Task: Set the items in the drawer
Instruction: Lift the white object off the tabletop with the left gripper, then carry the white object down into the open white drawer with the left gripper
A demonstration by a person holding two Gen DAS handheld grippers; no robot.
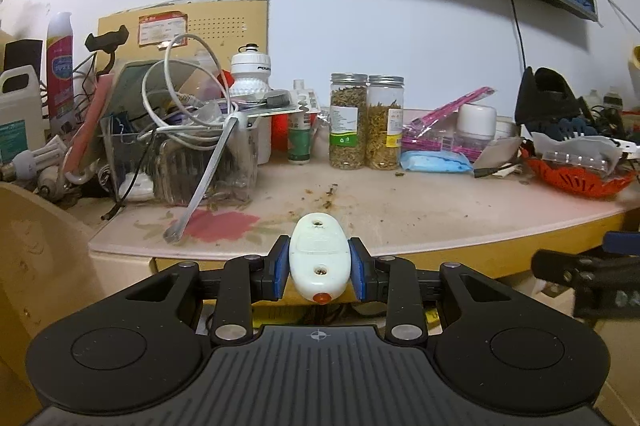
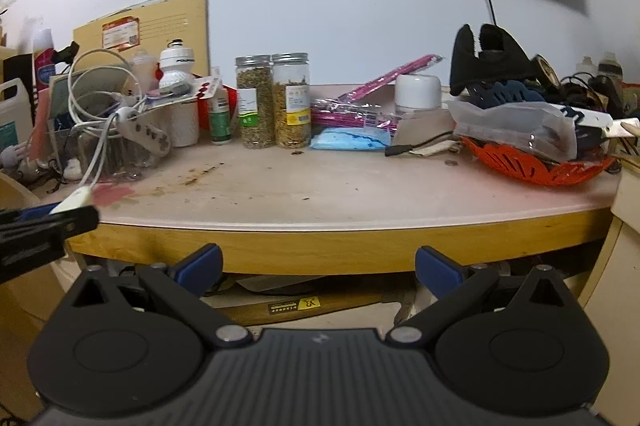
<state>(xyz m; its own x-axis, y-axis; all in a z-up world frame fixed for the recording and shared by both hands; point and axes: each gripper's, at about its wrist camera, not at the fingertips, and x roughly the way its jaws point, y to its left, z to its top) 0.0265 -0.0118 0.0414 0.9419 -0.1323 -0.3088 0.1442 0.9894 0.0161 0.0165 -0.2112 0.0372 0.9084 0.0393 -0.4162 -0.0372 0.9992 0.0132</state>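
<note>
The small white oval device [image 1: 319,258], with two screw holes on its top face and an orange-red button at its near end, sits clamped between the blue pads [image 1: 281,268] of the left gripper [image 1: 319,268], one pad pressed against each of its long sides. It is held in the air just short of the table edge [image 1: 440,258], its far end reaching over the pale tabletop. Straight ahead of these tongs on the tabletop lie scattered brown crumbs [image 1: 328,195], and beyond them stand two clear jars of dried herbs [image 1: 366,121] side by side near the wall. Ahead and to the left sits a clear plastic bin [image 1: 180,161] tangled with a white cable, a white sports bottle [image 1: 250,75] behind it. Far to the right rests an orange basket [image 1: 576,175].

The right gripper [image 2: 319,268] holds nothing, its blue pads [image 2: 438,272] spread wide apart, and it hangs below the wooden table edge [image 2: 340,248]. Under that edge, past the pads, I can see a dim space with a yellow-and-black label [image 2: 294,305]; whether it is the drawer I cannot tell. To the left of these tongs the other gripper [image 2: 40,230] shows as a dark shape with the white device [image 2: 74,201] poking out of it
</note>
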